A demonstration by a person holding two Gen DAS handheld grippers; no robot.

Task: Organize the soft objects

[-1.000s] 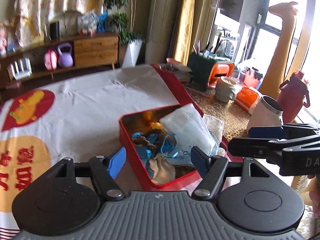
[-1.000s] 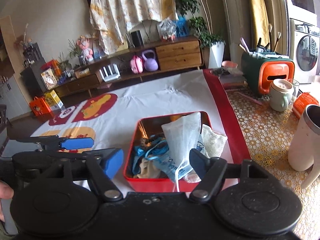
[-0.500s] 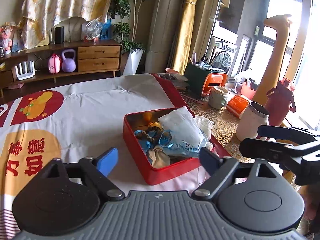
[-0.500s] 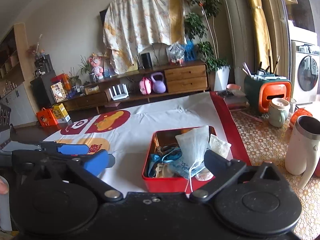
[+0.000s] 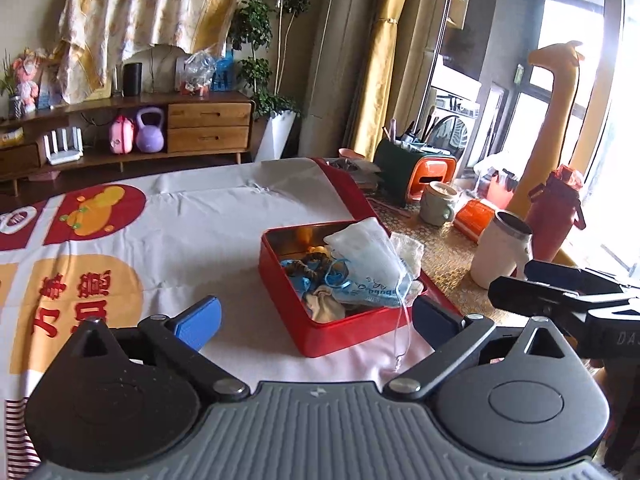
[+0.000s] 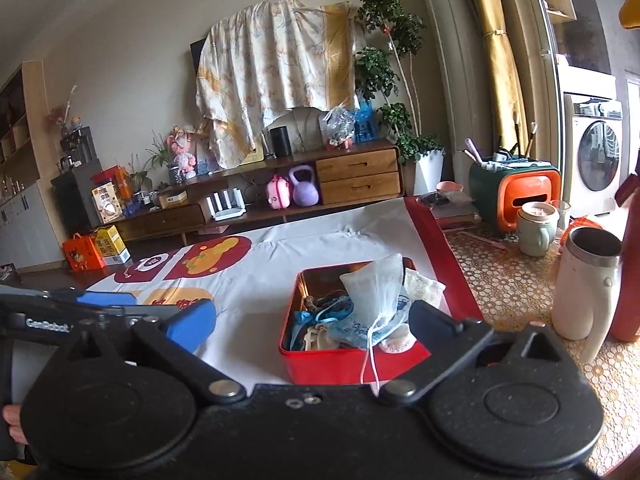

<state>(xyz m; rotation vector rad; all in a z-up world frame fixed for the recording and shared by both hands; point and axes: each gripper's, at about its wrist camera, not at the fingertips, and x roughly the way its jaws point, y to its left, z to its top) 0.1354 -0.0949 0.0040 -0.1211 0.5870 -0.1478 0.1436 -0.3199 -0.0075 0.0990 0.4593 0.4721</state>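
A red tin (image 5: 340, 340) stands open on the white cloth, filled with soft things. A white mesh pouch (image 5: 368, 256) sits on top, with a pale blue mask pack (image 5: 372, 290), blue bands (image 5: 304, 276) and a beige cloth (image 5: 324, 306) under it. My left gripper (image 5: 316, 316) is short of the tin's near wall, its jaws opening with nothing held. In the right wrist view the tin (image 6: 340, 364) and pouch (image 6: 376, 288) lie ahead of my right gripper (image 6: 314, 320), which is open and empty. Each gripper shows in the other's view: right (image 5: 560, 292), left (image 6: 104, 304).
To the tin's right, on a patterned mat, stand a white tumbler (image 5: 500, 248), a red bottle (image 5: 556, 216), a green cup (image 5: 438, 202) and an orange-fronted organiser (image 6: 516, 184). The printed cloth (image 5: 200, 232) stretches left and far of the tin.
Both grippers have drawn back from the tin, which now looks smaller and farther. Both pairs of jaws have spread wider. The tin's contents have not moved.
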